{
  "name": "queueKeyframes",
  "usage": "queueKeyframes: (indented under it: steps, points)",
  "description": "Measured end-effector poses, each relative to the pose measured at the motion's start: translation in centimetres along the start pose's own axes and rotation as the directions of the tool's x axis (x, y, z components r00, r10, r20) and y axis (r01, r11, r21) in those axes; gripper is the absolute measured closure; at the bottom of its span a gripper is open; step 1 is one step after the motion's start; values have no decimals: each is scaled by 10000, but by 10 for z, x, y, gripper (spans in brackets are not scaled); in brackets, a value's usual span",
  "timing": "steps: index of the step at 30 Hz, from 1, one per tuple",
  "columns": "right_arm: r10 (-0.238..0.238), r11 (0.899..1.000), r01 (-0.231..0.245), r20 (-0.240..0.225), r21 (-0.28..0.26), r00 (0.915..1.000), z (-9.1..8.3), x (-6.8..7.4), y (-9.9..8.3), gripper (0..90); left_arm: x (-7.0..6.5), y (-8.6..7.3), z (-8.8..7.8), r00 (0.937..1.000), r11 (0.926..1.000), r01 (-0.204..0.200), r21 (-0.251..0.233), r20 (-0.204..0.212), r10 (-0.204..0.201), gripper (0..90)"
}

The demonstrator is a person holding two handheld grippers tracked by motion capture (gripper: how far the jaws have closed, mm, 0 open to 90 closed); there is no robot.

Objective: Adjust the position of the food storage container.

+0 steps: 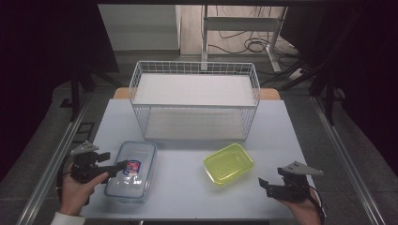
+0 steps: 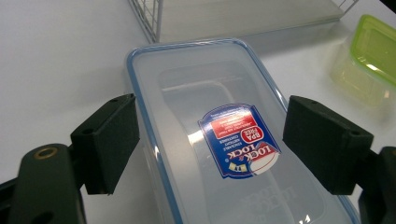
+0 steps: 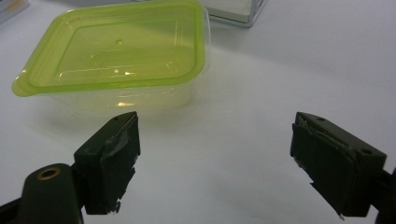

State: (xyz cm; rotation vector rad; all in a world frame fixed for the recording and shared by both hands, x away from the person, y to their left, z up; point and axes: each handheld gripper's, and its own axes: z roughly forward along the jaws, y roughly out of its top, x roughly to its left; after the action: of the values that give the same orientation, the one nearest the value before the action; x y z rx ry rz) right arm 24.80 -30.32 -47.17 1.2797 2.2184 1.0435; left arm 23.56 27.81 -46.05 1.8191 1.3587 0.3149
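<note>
Two lidded containers are set on the pale table [image 1: 187, 197], and both are placed here against the white wire basket [image 1: 195, 101] standing at the far middle. The clear box with a blue-rimmed lid [image 1: 132, 170] is found in front of the basket's left corner; the green-lidded tub [image 1: 228, 163] is found in front of the basket's right half, well apart from the clear box.

The left gripper [image 1: 117, 167] is held over the near left edge of the clear box, with its jaws spread wide. In the left gripper view the box [image 2: 224, 140] is seen lying between and below the two jaws, and no pad is seen pressing on it; the red and blue label [image 2: 240, 140] on the lid can be read there, which is only a small patch from above. The tub [image 2: 371, 60] is caught at that view's right edge.

The right gripper [image 1: 264, 185] is held farther from the basket than the tub and to its right, jaws wide apart with nothing between them. In the right gripper view the tub [image 3: 119, 51] is shown beyond the jaws, untouched, with bare table under them.
</note>
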Motion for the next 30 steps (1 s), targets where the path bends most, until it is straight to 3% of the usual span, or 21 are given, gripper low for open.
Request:
queueKeyframes:
  steps: [19, 30]
  points:
    - [-59, 9999, 58, 60, 132, 10000, 0, 0, -1, 161, 5, 0, -1, 9998, 9999, 124, -63, -170, -125, 177]
    - [-127, 9997, 125, 151, 188, 9998, 0, 1, -1, 161, 14, 1, -9, 9992, 9996, 237, -179, -312, -243, 176]
